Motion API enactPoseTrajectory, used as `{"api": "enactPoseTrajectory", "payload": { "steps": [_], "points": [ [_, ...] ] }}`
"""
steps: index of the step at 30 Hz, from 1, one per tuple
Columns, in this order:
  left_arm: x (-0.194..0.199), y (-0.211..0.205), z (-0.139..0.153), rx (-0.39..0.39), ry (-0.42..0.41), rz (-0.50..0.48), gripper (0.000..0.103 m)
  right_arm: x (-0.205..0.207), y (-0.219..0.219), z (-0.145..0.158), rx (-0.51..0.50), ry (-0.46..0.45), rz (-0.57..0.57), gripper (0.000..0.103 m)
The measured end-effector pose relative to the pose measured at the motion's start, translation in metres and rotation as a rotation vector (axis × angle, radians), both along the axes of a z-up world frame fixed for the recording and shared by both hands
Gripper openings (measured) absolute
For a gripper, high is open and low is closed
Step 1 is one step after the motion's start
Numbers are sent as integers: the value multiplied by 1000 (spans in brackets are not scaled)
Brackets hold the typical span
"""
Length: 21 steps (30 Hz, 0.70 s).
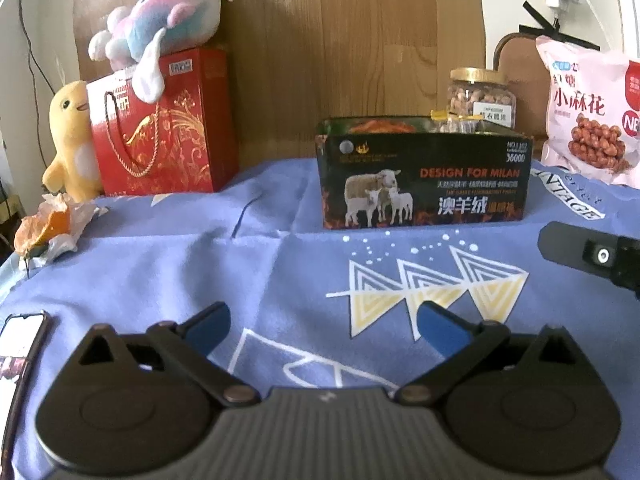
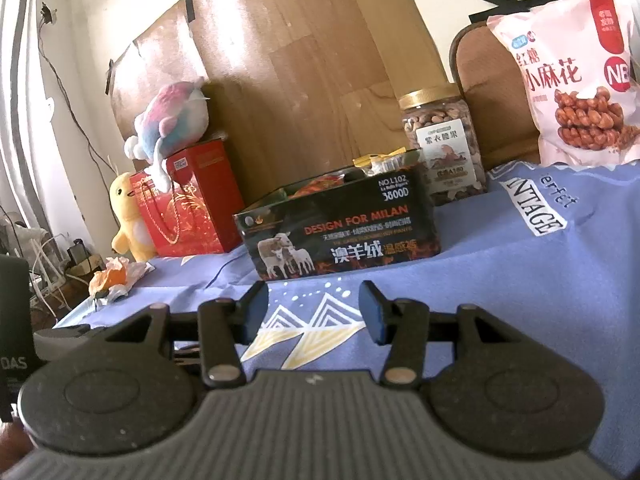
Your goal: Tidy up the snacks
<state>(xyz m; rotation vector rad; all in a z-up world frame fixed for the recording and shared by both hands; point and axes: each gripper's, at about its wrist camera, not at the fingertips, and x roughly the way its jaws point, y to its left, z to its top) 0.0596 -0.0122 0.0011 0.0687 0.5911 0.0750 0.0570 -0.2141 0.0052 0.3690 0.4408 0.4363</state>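
Note:
A black open-topped box (image 1: 424, 178) printed with sheep stands on the blue cloth, with orange and yellow snack packets showing inside; it also shows in the right wrist view (image 2: 340, 228). A gold-lidded jar of nuts (image 1: 482, 98) (image 2: 442, 144) stands behind it. A pink snack bag (image 1: 592, 116) (image 2: 576, 76) stands at the far right. My left gripper (image 1: 322, 326) is open and empty, low over the cloth in front of the box. My right gripper (image 2: 313, 312) is open and empty, also short of the box; part of it shows at the right edge of the left wrist view (image 1: 592, 256).
A red gift bag (image 1: 160, 128) (image 2: 188, 204) with a pastel plush on top and a yellow duck plush (image 1: 72, 140) (image 2: 128, 216) stand at the back left. Crumpled orange and white wrapping (image 1: 52, 228) (image 2: 114, 278) lies near the table's left edge. A phone (image 1: 18, 344) lies at the near left.

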Motion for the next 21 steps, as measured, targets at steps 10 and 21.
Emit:
{"api": "enactPoseTrajectory", "payload": {
  "steps": [10, 21],
  "points": [
    [-6, 0, 10, 21, -18, 36, 103, -2, 0, 1, 0, -11, -3, 60],
    [-12, -8, 14, 87, -2, 79, 103, -3, 0, 2, 5, -16, -9, 63]
  ]
}}
